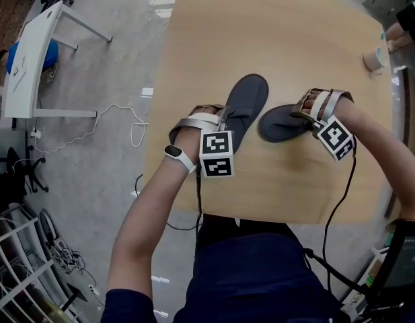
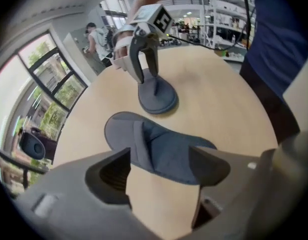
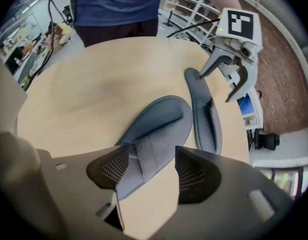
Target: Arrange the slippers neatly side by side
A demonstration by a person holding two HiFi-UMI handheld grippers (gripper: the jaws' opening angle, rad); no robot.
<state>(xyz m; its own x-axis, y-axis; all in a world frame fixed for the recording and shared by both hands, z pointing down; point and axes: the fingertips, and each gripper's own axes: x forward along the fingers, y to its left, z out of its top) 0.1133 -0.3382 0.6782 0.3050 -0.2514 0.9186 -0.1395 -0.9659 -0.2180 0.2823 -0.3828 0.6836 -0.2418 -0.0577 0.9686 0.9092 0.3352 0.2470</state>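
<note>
Two grey-blue band-top slippers, both sole-down on my wooden table (image 1: 194, 39), left slipper (image 1: 250, 99) lying lengthwise away from me, right slipper (image 1: 282, 124) angled crosswise just beside it, not parallel.

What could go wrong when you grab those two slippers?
Two things might. The left gripper hangs open over the left slipper, and the right gripper over the right slipper. They look soft, so a jaw could pinch just a floppy edge and lose it. Also, they lie in a V, close at one end, so turning one may bump the other crooked.
</note>
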